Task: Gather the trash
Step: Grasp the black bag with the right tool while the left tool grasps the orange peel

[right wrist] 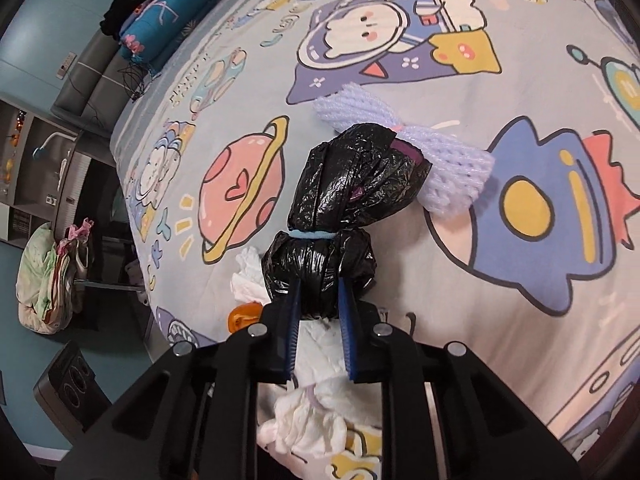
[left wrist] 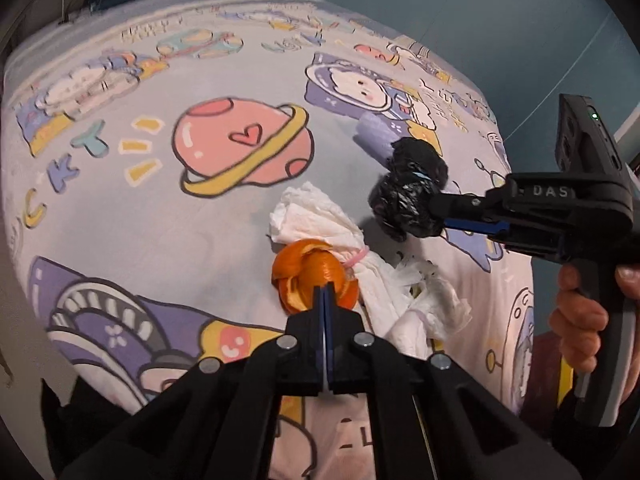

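Note:
A curled orange peel [left wrist: 312, 280] lies on the cartoon-print bedsheet [left wrist: 160, 208], and my left gripper [left wrist: 324, 294] is shut on its near edge. Right behind the peel is a white tissue bundle [left wrist: 320, 220] tied with a pink band. In the right wrist view, my right gripper [right wrist: 320, 288] is shut on the lower lobe of a black plastic bag bundle [right wrist: 344, 184] tied with a blue band. A pale purple foam net [right wrist: 444, 164] touches the bag's far side. The left wrist view shows the right gripper [left wrist: 438, 212] from the side, clamped on the black bag [left wrist: 408, 188].
A hand [left wrist: 580, 316] holds the right gripper's handle at the sheet's right edge. A blue floral pillow [right wrist: 168, 16] and dark clothes lie at the head of the bed. Beyond the left bed edge are shelves, a heap of clothes [right wrist: 48, 272] and a black box [right wrist: 68, 384].

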A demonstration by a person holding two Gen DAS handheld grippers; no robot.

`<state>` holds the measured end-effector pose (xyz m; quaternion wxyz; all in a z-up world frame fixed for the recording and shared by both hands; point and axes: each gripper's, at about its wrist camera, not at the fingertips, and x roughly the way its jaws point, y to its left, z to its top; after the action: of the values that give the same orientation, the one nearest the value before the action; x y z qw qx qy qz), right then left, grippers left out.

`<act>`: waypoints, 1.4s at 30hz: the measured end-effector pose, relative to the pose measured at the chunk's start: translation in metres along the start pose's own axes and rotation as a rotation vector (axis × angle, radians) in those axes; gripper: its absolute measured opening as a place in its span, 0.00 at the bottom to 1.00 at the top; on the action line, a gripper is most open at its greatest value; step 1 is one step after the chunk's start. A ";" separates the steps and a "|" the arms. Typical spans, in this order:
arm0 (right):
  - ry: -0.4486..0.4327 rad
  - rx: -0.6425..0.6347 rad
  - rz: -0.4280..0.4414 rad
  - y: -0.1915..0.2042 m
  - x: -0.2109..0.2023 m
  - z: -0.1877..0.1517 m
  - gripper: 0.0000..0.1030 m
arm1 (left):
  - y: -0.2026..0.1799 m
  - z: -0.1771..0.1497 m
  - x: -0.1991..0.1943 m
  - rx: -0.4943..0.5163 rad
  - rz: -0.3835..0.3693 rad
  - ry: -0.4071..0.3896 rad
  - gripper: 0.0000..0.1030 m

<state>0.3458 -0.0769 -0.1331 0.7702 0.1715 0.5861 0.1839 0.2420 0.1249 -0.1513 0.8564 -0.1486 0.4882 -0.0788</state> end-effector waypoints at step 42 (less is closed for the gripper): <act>-0.035 -0.083 0.139 0.007 -0.072 -0.050 0.16 | -0.010 -0.001 -0.018 0.042 0.061 -0.041 0.26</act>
<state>0.2793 -0.1031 -0.0822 0.7721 0.1832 0.5511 0.2580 0.2322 0.1200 -0.1340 0.8712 -0.1173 0.4729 -0.0597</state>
